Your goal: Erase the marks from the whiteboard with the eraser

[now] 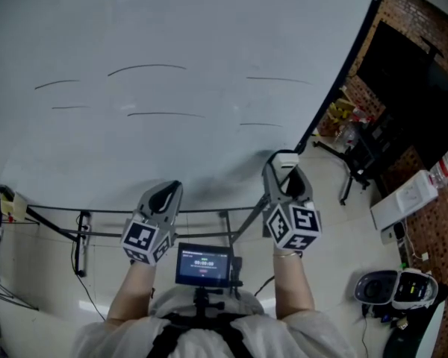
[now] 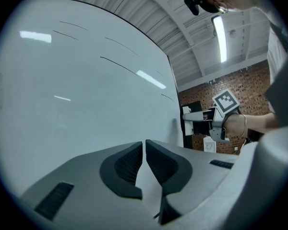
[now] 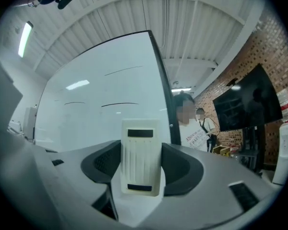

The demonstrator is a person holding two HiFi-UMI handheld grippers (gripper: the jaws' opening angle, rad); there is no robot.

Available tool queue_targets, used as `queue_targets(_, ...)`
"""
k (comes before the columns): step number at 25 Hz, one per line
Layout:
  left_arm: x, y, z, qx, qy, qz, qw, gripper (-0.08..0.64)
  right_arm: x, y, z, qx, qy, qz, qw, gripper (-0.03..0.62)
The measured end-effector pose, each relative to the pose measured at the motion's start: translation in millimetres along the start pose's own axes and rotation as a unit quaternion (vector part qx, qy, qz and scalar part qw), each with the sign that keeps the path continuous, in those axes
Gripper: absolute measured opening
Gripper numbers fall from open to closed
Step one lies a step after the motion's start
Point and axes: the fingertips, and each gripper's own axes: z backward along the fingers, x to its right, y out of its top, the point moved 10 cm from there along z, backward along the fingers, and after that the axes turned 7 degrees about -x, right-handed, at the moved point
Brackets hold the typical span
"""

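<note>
My right gripper [image 3: 141,169] is clamped on the white eraser [image 1: 285,158], one jaw against each long side. I hold it up in front of the lower right part of the whiteboard [image 1: 172,21]; I cannot tell whether it touches. Several thin dark marks [image 1: 147,68] run across the board above. My left gripper [image 2: 144,159] has its jaws drawn together on nothing, low beside the right one.
</note>
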Motion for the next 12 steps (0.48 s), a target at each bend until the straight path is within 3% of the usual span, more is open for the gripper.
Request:
queue_targets(7,-1.4,-6.5,13.1,-0.003,-0.005,0.004,1.0,0.005,-47.6,-21.6,9.1,-0.031,0.045,0.024,0.998,0.268)
queue_targets(12,-6.1,-14.2,28.2,-0.007,-0.012,0.01,0.9999,0.005,-69.4,-40.8,19.1,-0.052,0.049,0.021,0.997,0.268)
